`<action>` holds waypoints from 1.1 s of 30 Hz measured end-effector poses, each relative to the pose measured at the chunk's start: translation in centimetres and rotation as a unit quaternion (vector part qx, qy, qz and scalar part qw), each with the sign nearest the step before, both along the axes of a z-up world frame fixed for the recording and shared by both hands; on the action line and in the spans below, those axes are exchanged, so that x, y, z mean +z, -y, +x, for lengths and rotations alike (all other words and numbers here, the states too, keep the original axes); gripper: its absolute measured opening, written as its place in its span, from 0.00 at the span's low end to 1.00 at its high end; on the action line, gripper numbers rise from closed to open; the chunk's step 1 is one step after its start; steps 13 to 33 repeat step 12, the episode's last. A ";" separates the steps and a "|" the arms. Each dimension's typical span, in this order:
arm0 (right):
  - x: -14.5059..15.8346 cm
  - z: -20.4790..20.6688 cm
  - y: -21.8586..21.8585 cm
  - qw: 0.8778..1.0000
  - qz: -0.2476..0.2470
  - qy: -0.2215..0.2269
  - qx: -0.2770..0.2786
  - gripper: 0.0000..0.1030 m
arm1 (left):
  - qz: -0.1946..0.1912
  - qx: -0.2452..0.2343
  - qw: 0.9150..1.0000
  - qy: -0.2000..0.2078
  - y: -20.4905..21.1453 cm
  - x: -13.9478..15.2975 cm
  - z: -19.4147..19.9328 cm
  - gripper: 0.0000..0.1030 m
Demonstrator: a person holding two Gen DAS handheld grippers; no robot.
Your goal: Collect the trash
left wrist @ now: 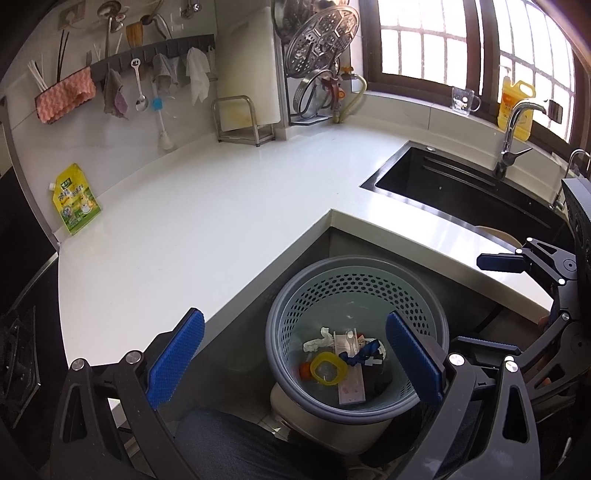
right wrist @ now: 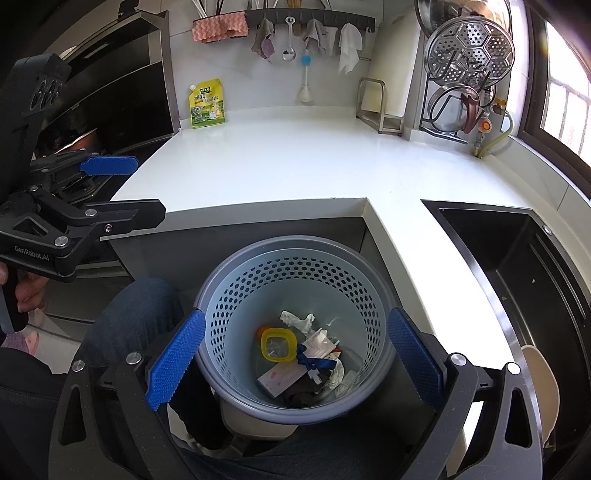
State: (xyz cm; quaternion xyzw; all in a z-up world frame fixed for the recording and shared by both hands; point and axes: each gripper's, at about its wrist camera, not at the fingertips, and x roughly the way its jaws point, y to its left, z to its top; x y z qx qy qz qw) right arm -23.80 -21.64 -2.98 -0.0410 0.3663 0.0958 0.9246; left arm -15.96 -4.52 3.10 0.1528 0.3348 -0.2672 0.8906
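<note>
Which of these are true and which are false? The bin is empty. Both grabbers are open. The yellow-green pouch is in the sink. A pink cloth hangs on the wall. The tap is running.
1. The bin is empty. False: it holds a yellow ring, crumpled tissue and other scraps.
2. Both grabbers are open. True: the left gripper and the right gripper hold nothing.
3. The pouch is in the sink. False: it stands on the counter against the wall.
4. A pink cloth hangs on the wall. True.
5. The tap is running. False: no water shows.
</note>
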 end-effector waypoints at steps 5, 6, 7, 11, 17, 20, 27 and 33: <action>0.1 0.1 0.2 1.000 0.002 0.002 -0.002 0.92 | 0.013 0.014 1.000 0.005 0.0 0.0 0.2 0.94; 0.1 0.1 0.2 1.000 0.003 0.003 -0.002 0.92 | 0.017 0.016 1.000 0.007 0.0 0.0 0.2 0.94; 0.0 0.1 0.2 1.000 0.003 0.003 -0.001 0.92 | 0.017 0.016 1.000 0.004 0.1 0.0 0.2 0.94; -0.1 0.2 0.4 1.000 0.004 0.002 -0.001 0.92 | 0.014 0.014 1.000 -0.002 0.0 -0.1 0.3 0.94; -0.1 0.2 0.4 1.000 0.005 0.002 -0.001 0.92 | 0.012 0.012 1.000 -0.005 0.1 -0.1 0.4 0.94; -0.1 0.2 0.4 1.000 0.005 0.002 -0.001 0.92 | 0.012 0.012 1.000 -0.005 0.1 -0.1 0.4 0.94; -0.1 0.2 0.4 1.000 0.005 0.002 -0.001 0.92 | 0.012 0.012 1.000 -0.005 0.1 -0.1 0.4 0.94; -0.1 0.2 0.4 1.000 0.005 0.002 -0.001 0.92 | 0.012 0.012 1.000 -0.005 0.1 -0.1 0.4 0.94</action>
